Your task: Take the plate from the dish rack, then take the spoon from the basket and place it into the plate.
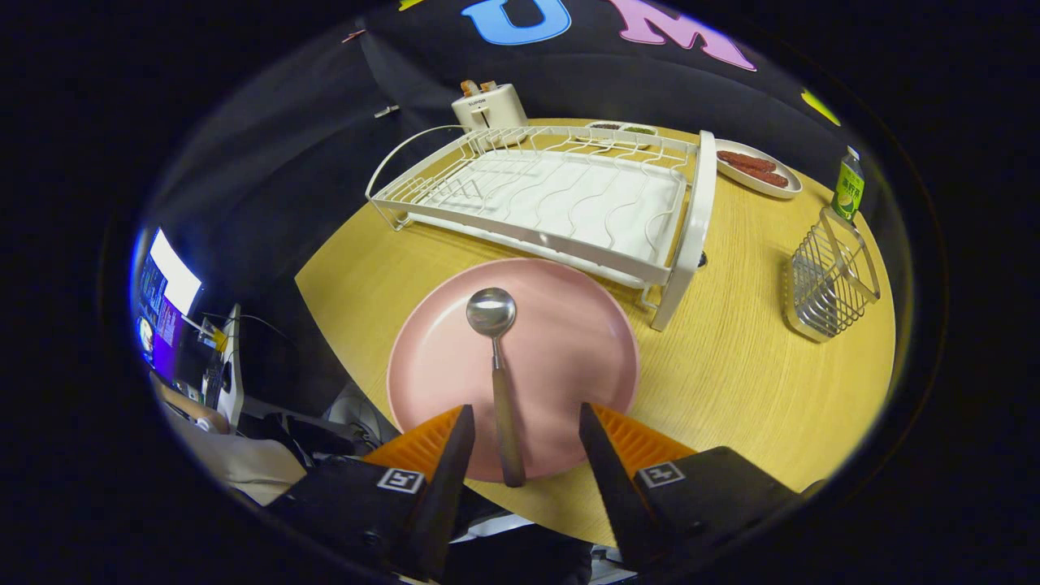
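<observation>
A pink plate (561,349) lies flat on the round wooden table (731,382), just ahead of my fingers and in front of the white dish rack (561,195). A spoon (496,357) with a metal bowl and a wooden handle rests in the plate, bowl pointing away from me, handle reaching back over the near rim into the gap between my fingers. My gripper (524,422) is open; the fingers stand apart on either side of the handle and do not touch it. The wire basket (830,284) stands to the right of the rack.
Behind the rack stands a cream toaster (489,106). A white dish with sausages (756,169) and a green bottle (848,188) sit at the far right of the table. Off the table's left edge are a lit screen (166,305) and a person's sleeve (236,459).
</observation>
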`<state>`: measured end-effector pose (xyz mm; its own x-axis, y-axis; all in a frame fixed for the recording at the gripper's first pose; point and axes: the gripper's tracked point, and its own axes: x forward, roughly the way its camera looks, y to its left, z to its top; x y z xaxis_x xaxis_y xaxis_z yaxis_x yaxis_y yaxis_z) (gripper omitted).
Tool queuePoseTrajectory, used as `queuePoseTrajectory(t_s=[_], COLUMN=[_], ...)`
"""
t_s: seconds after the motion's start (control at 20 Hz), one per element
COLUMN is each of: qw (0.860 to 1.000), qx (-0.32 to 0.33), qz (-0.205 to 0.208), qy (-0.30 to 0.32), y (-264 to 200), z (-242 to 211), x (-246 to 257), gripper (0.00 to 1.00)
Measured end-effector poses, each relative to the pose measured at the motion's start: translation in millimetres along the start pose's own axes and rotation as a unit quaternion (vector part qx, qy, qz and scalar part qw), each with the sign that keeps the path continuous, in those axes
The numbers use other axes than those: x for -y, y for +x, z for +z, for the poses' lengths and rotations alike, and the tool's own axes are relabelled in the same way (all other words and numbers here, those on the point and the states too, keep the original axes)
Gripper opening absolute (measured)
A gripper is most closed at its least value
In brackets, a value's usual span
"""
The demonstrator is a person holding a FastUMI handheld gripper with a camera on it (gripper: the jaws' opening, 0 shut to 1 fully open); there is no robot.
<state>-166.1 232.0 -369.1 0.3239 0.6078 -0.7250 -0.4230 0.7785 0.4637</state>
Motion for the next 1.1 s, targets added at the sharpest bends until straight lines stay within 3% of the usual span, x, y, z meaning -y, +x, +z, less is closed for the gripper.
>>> queuePoseTrajectory(t_s=[0.05, 0.25, 0.6, 0.85, 1.1], qw=[1.0, 0.999, 0.983, 0.957, 0.934], qx=[0.001, 0.029, 0.152, 0.244, 0.31], qz=[-0.003, -0.016, -0.1, -0.15, -0.175], qy=[0.001, 0.007, -0.027, -0.044, -0.037], y=[-2, -20, -100, -182, -256], z=[0, 17, 110, 185, 222], x=[1, 4, 44, 80, 106], gripper=[0.9, 0.99, 0.99, 0.99, 0.99])
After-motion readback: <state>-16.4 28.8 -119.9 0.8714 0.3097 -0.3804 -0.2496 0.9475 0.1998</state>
